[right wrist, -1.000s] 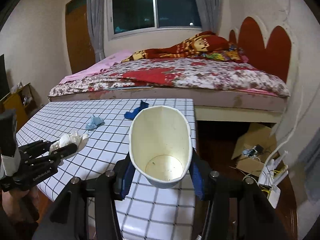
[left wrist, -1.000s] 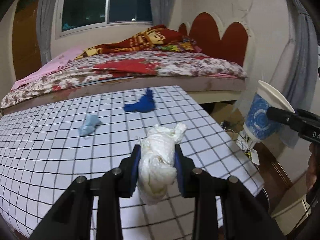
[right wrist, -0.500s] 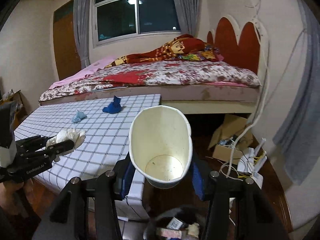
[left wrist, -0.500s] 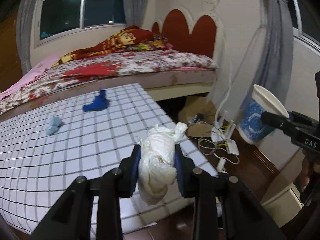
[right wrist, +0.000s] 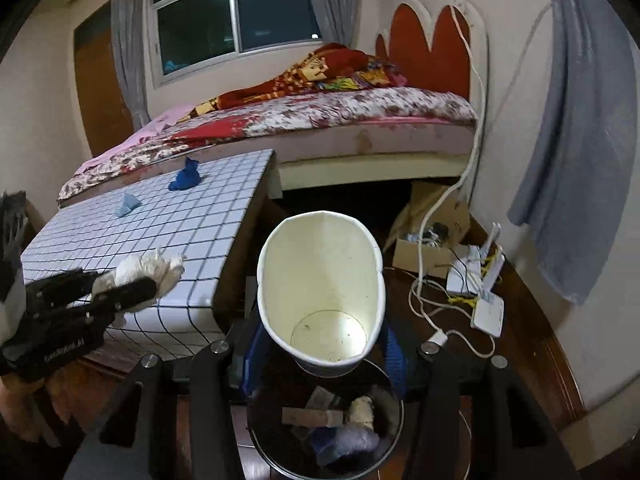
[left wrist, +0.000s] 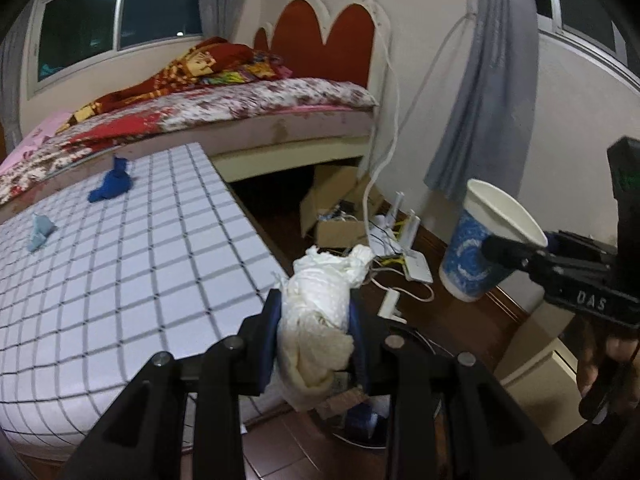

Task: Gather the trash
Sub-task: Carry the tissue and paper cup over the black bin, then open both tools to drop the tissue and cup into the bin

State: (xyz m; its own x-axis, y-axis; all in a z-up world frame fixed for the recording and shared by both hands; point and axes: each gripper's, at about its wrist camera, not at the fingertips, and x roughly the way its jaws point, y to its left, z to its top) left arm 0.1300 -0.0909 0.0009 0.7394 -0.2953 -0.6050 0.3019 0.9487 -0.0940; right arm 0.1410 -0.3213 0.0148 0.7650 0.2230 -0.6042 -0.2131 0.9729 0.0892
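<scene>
Your left gripper (left wrist: 316,336) clamps the crumpled white tissue (left wrist: 320,304) beyond the checkered table's (left wrist: 120,264) edge; your right gripper (right wrist: 320,344) grips the paper cup (right wrist: 320,284) above the trash bin (right wrist: 396,420).

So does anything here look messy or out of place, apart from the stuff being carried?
Yes. Two scraps lie on the checked table: a dark blue wad and a pale blue wad. On the floor by the bed, loose white cables sprawl beside an open cardboard box.
</scene>
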